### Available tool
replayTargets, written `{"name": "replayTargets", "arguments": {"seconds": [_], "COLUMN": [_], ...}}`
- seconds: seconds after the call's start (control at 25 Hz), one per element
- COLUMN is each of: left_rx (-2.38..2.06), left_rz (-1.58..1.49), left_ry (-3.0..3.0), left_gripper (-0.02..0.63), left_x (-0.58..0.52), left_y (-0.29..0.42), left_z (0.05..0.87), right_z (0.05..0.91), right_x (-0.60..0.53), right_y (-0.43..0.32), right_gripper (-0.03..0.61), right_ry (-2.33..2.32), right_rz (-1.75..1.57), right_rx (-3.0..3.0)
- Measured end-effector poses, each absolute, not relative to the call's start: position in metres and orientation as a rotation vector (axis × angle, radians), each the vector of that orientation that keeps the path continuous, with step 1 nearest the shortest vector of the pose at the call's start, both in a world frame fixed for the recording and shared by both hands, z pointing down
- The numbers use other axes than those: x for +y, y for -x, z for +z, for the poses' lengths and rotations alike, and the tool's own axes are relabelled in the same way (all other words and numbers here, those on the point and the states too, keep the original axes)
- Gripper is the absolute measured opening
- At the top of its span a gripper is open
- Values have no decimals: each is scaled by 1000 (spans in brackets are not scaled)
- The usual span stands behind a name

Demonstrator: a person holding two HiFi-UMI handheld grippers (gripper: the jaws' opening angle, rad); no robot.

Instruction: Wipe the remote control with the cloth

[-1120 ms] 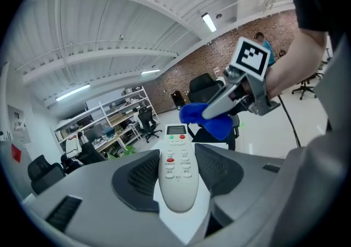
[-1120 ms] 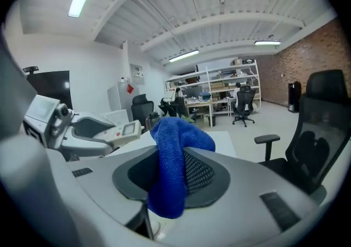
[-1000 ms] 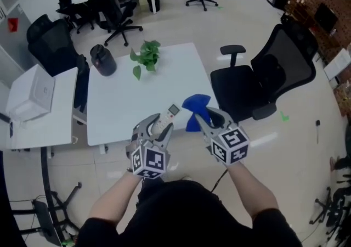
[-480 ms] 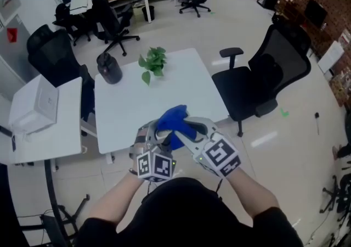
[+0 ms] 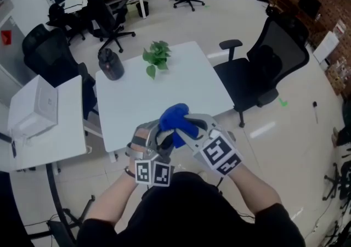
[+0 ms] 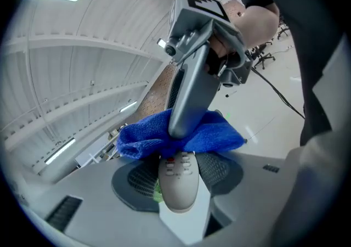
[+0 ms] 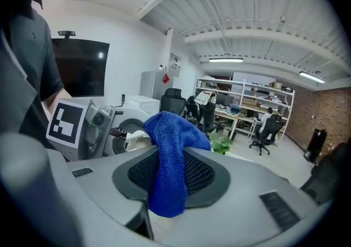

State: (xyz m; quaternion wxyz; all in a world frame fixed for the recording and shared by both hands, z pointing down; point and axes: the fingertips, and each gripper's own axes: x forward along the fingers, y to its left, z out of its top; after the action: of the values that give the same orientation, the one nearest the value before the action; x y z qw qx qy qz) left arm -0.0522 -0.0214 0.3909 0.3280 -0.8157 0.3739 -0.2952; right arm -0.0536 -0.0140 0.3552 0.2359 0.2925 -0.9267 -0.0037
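Just over the near edge of the white bench [image 5: 137,103], the left gripper [image 5: 157,144] has its jaws clamped on the grey remote control [image 6: 178,183], while the right gripper [image 5: 186,130] pinches the blue cloth [image 7: 170,169] in its jaws, the cloth draped over the remote control's far end.

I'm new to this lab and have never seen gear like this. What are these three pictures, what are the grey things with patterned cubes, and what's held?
No robot here: a person holds a hand-held gripper in each hand; the patterned cubes belong to them. One picture is from a head camera looking down; the other two are from cameras riding on each gripper. The left hand-held gripper clamps a remote control. The right hand-held gripper clamps a blue cloth, draped over the remote's far end. On the white table stand a green plant and a dark container.
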Motion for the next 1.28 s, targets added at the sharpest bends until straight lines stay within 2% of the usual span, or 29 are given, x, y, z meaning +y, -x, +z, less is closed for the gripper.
{"name": "replayTargets", "arguments": {"seconds": [0.36,0.76,1.28], "left_rx": [1018,1026,978], "left_rz": [-757,-755,-721], "left_ry": [2166,2173,2144], "left_gripper": [204,206,204], "left_x": [-9,-8,9], "left_y": [67,58,55], "left_z": [392,393,394], "right_z": [342,354,350], "right_x": [-30,27,-16], "right_y": [18,81,22], "right_gripper": [123,123,123], "right_ry": [-976,-631,-891], "right_rz": [-11,-86,-38], "right_rx": [-2516,-2575,-2499]}}
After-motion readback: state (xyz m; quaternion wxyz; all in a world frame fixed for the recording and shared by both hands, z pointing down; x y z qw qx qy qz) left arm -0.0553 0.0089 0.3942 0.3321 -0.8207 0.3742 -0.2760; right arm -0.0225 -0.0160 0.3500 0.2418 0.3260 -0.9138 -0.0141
